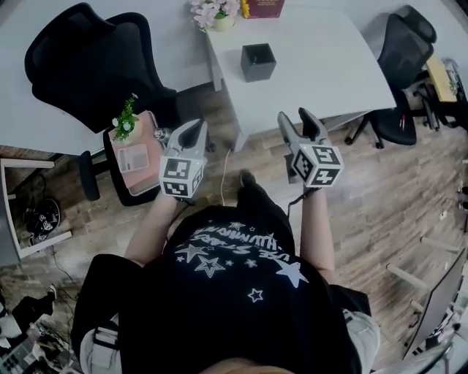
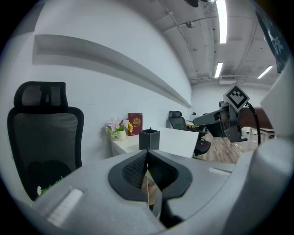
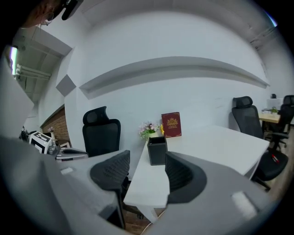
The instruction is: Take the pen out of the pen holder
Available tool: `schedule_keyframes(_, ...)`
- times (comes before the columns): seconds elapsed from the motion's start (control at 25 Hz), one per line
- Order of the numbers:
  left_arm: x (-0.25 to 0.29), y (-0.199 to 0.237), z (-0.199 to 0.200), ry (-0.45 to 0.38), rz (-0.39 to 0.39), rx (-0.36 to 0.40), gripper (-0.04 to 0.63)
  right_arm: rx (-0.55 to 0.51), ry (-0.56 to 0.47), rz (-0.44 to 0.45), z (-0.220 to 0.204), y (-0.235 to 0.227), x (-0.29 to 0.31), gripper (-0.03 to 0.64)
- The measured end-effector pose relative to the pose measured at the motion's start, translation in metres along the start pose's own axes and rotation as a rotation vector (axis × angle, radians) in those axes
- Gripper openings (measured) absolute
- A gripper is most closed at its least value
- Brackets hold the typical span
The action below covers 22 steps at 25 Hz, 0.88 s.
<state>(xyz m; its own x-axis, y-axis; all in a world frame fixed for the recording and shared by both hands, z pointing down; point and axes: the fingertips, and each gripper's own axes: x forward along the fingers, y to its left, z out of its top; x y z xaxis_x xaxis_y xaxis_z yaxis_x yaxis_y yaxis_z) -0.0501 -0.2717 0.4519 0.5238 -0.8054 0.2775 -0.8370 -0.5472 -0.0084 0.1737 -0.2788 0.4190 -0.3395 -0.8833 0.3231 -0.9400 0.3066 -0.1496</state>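
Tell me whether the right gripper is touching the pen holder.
Apart. The head view shows the right gripper at the near edge of the table, with bare white surface between it and the pen holder.

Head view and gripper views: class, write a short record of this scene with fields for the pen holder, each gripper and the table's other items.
pen holder: black, square, upright on the white table
pen: cannot be made out
left gripper: jaws together, empty
right gripper: jaws apart, empty, apart from the holder
other items: flowers and red book at the far edge
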Motion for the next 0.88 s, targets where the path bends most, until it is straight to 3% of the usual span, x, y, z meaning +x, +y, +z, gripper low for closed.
schedule_keyframes(0.52,0.048,0.030,0.022,0.051,0.255,-0.051,0.011,-0.074,0.069,0.299,0.035,-0.013,0.123,0.244)
schedule_keyframes(0.88,0.055,0.043,0.026,0.071,0.380,-0.080,0.011,-0.147,0.134,0.388,0.034,-0.005,0.177,0.224)
